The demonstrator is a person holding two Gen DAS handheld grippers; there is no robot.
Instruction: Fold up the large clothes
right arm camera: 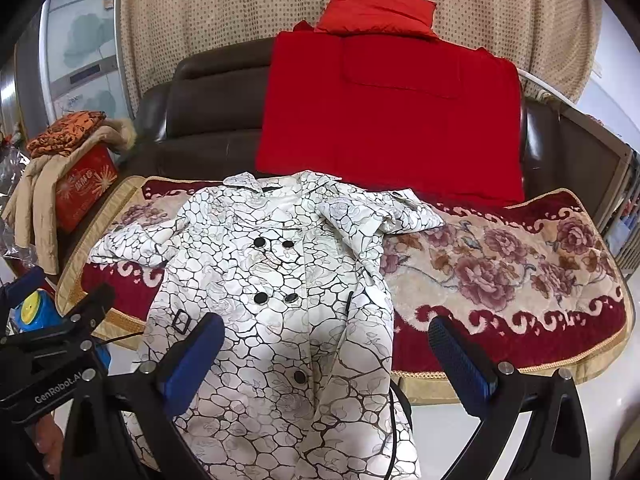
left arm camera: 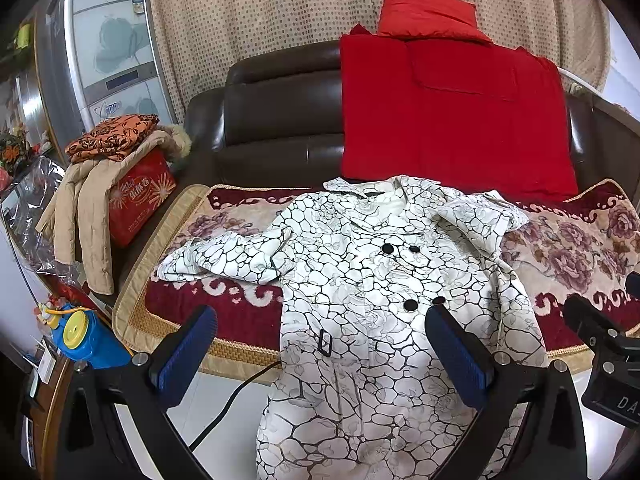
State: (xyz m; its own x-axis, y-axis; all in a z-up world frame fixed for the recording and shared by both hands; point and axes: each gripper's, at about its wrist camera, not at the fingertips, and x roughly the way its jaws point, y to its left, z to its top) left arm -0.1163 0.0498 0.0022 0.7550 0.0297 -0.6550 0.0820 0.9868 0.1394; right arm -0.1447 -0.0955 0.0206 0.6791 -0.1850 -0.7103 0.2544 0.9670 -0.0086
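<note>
A long white coat (left arm camera: 360, 280) (right arm camera: 272, 280) with a black crackle pattern and black buttons lies face up on the sofa seat. Its collar points to the backrest and its hem hangs over the front edge toward me. Both sleeves spread sideways. My left gripper (left arm camera: 320, 352) is open, hovering in front of the coat's waist with nothing between its blue pads. My right gripper (right arm camera: 326, 356) is also open, held over the coat's lower right side and the seat edge. The right gripper's body (left arm camera: 608, 352) shows at the left wrist view's right edge, and the left gripper's body (right arm camera: 52, 352) at the right wrist view's left edge.
A floral red and cream cover (right arm camera: 500, 272) lies over the brown leather sofa (left arm camera: 280, 120). Folded red garments (left arm camera: 452, 112) lean on the backrest. A red box (left arm camera: 140, 200) with a beige jacket and orange cloth stands left. A blue and yellow toy (left arm camera: 80, 336) and a black cable (left arm camera: 236, 396) are lower left.
</note>
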